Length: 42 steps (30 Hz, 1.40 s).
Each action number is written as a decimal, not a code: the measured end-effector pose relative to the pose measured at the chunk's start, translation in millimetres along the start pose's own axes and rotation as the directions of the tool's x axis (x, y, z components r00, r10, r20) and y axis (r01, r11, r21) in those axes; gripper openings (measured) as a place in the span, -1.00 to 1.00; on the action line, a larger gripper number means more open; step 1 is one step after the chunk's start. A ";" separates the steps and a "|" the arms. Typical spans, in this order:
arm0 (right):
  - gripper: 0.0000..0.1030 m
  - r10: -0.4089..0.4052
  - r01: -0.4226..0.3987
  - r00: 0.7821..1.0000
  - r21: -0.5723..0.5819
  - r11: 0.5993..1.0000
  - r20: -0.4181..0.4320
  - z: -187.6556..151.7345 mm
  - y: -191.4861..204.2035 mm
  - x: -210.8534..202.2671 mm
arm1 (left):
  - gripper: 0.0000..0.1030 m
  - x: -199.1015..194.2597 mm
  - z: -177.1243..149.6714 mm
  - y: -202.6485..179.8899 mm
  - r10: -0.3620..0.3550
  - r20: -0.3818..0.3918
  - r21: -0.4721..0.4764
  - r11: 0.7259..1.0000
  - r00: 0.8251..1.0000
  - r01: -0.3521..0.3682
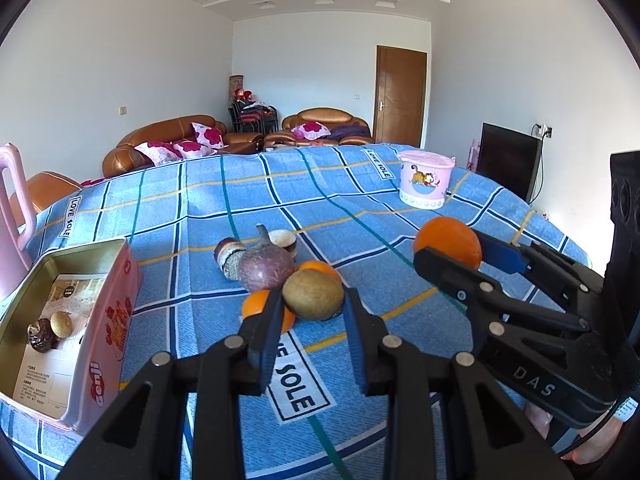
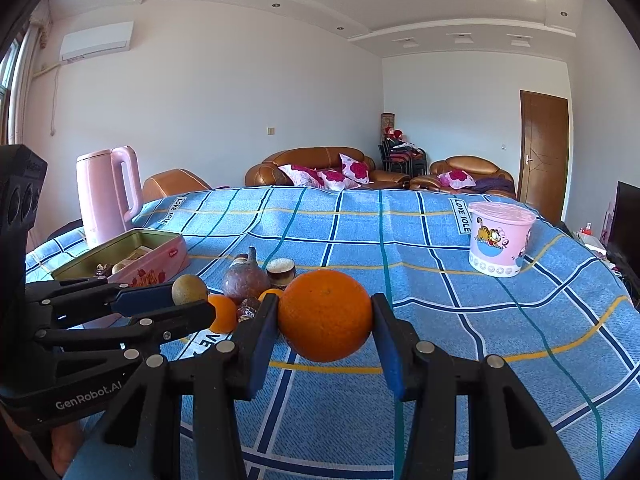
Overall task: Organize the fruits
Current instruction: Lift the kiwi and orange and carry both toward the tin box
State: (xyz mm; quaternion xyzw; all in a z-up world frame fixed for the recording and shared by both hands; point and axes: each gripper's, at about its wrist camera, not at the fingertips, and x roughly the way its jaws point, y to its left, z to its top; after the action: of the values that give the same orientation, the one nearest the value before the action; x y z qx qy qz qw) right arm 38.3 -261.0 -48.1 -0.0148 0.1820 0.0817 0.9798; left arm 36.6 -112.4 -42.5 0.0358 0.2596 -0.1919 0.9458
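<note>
**Both claws loaded above the blue checked bench**

Your left claw (image 1: 312, 312) tilts down over the bench (image 1: 360, 208), clamped on a brownish-green fruit (image 1: 314, 294) just above the loose pile of fruit (image 1: 266, 266); the pink tin (image 1: 100, 320) sits to its left; your right claw (image 2: 325, 320) points slightly downward, gripping a large orange (image 2: 325, 315) clear of the cloth; the pink tub (image 2: 500, 240) stands well apart.

Bright daylight, sharp focus, strong fisheye bending, dark vignetted corners, ceiling glare top right
</note>
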 end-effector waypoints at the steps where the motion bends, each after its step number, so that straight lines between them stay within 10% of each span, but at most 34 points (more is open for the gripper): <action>1: -0.07 0.000 0.000 1.000 -0.001 1.000 0.004 -0.1 0.1 -0.6 | -0.38 -0.5 0.1 0.0 0.002 0.004 0.001 1.000 1.000 -0.002; 42: -0.07 0.004 0.001 0.994 -0.041 0.999 0.108 -1.2 6.6 -19.7 | -0.38 -32.4 -8.5 -3.2 0.074 0.134 0.044 0.996 0.988 -0.080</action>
State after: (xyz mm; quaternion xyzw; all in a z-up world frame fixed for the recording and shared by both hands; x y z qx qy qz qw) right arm 18.7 -257.6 -42.2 -0.0302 0.1268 0.0868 0.9877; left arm 5.6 -102.8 -33.3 0.0563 0.1901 -0.1637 0.9664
